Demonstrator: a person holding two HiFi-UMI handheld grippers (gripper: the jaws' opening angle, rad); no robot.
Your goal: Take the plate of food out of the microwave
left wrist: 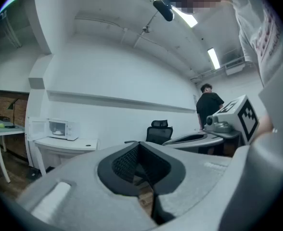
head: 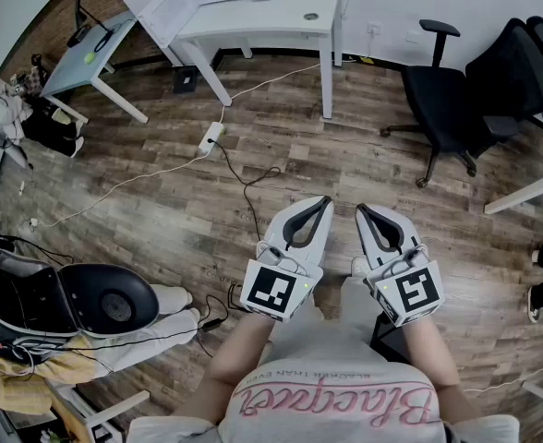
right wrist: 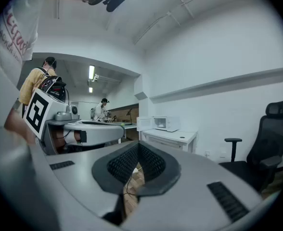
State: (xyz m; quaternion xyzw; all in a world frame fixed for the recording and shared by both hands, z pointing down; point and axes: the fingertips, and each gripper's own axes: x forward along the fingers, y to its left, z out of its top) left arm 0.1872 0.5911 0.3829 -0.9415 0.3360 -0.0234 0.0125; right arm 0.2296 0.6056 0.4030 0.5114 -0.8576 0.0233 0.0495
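Grey plastic shells with black ribbed pads form both tools. The left gripper (left wrist: pixel 140 144) has its jaws pressed together with nothing between them. The right gripper (right wrist: pixel 138 145), just beside it on its right, is likewise closed and empty. Both are held level in front of the person's shirt (head: pixel 327 404). Beneath them lies the wood-plank floor (head: pixel 345 164), with a white power strip (head: pixel 211 137) and its cables ahead and to the left. Ahead and to the right of the right gripper stands a black office chair (head: pixel 447 100). Far ahead, well apart from both grippers, a white table (head: pixel 281 12) carries the white microwave (left wrist: pixel 73 130). Its door (left wrist: pixel 35 127) is swung open to the left. A pale plate of food (left wrist: pixel 57 130) sits inside, too small to make out further.
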